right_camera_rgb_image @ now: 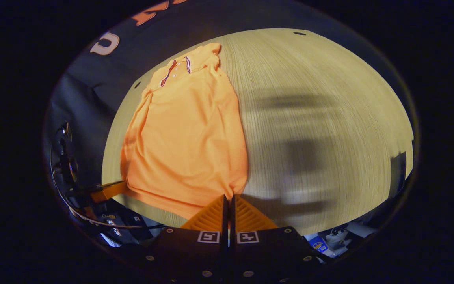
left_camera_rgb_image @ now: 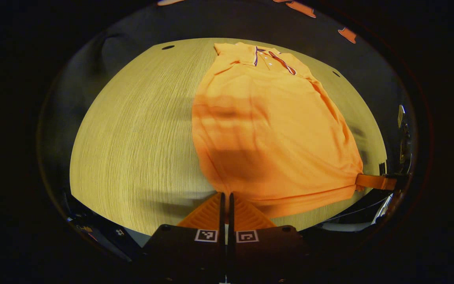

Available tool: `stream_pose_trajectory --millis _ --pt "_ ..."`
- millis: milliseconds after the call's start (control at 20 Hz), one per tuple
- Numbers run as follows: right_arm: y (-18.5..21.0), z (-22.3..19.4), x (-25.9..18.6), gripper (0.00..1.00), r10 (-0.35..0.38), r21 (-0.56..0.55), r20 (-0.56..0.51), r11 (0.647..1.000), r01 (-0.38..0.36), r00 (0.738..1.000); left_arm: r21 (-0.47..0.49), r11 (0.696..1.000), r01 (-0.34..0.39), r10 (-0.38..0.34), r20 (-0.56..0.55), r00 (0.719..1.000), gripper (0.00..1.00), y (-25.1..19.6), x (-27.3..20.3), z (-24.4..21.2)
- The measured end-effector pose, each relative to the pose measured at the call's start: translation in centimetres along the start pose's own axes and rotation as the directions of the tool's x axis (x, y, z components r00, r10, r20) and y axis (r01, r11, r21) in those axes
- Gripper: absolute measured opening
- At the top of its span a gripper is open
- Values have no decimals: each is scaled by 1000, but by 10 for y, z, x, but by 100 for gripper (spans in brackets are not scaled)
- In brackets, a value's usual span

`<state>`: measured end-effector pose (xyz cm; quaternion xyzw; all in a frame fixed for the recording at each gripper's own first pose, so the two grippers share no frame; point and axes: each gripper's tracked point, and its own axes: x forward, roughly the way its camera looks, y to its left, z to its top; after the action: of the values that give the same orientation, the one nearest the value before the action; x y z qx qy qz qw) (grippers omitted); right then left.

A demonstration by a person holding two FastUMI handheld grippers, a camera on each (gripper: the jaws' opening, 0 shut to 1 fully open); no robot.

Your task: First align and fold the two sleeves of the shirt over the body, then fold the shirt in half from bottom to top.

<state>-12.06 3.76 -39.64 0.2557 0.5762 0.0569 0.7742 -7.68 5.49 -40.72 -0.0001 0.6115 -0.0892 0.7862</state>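
In the left gripper view, bare tabletop (left_camera_rgb_image: 132, 138) fills the left; the orange shirt (left_camera_rgb_image: 266, 126) lies centre-right, collar at the top. The left tongs (left_camera_rgb_image: 226, 197), bottom centre, are closed on the shirt's bottom hem. In the right gripper view, the right tongs (right_camera_rgb_image: 229, 199) likewise pinch the hem's opposite corner.

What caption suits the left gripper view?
Shut left gripper pinches the orange shirt hem on the wooden table.
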Motion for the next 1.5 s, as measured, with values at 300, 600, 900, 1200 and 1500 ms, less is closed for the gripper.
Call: stream_pose_trajectory --millis 300,600,900,1200,1500 --pt "21 30 -21 5 115 31 113 992 -119 987 20 1000 17 -18 62 998 2 -6 -26 31" --pt "35 71 -40 5 196 35 207 978 -207 958 28 999 40 -43 150 988 2 -14 -44 80" --pt "47 125 -59 5 211 -3 304 975 -221 929 83 995 47 -66 241 968 2 -15 -50 136" --pt "54 176 -57 5 161 19 357 984 -179 920 124 990 71 -103 276 956 2 -8 -50 192" --pt "66 233 -57 5 116 17 396 991 -134 911 142 987 74 -115 310 944 2 6 -40 262"
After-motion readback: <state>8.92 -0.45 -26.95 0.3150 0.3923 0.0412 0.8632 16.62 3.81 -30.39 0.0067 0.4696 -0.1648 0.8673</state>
